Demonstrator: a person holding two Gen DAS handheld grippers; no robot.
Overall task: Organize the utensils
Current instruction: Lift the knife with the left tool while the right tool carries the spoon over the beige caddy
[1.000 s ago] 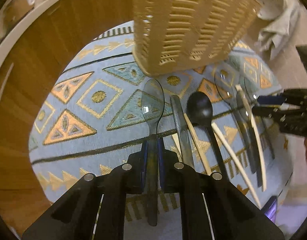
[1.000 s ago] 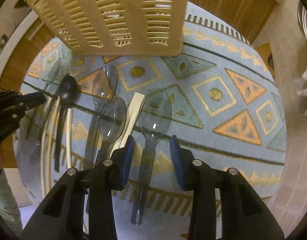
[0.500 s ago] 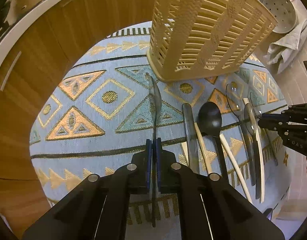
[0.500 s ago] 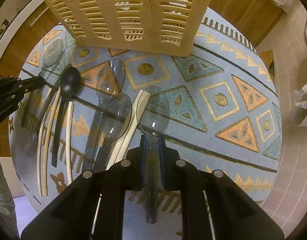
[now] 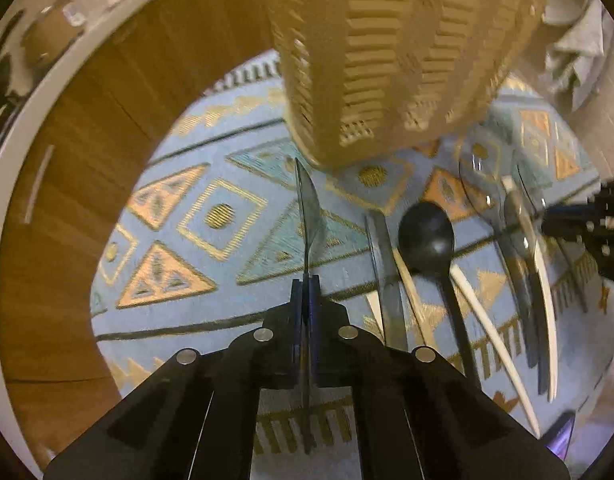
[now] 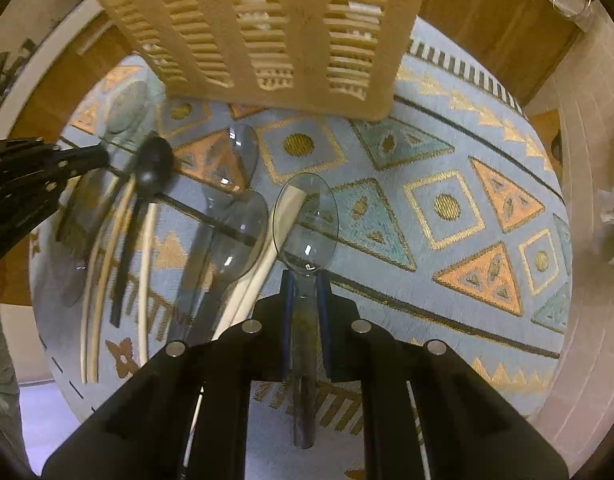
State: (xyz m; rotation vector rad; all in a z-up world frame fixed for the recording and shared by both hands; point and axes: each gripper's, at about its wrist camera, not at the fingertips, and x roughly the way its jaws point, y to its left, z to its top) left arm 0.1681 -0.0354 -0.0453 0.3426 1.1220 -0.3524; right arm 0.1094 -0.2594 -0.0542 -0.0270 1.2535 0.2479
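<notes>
Fingers of the left gripper [image 5: 305,294] clench a smoky clear spoon [image 5: 307,216] edge-on, just in front of the cream slotted basket [image 5: 391,60]. Right gripper [image 6: 305,294] clamps a second clear spoon [image 6: 305,224] below the basket's front wall. Basket contents: cannot tell. Remaining utensils [image 5: 427,236] lie on the patterned mat [image 5: 211,216] before the basket.

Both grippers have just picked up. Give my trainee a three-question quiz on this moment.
1. True or false: the left gripper is shut on a clear spoon turned edge-on.
2. What does the right gripper hold? A) black spoon B) clear spoon C) cream stick
3. Which container stands beyond the utensils on the mat?

Key: 1 true. 2 B, the clear spoon, its bowl facing the camera. 3 The cream basket. The black spoon lies untouched.
</notes>
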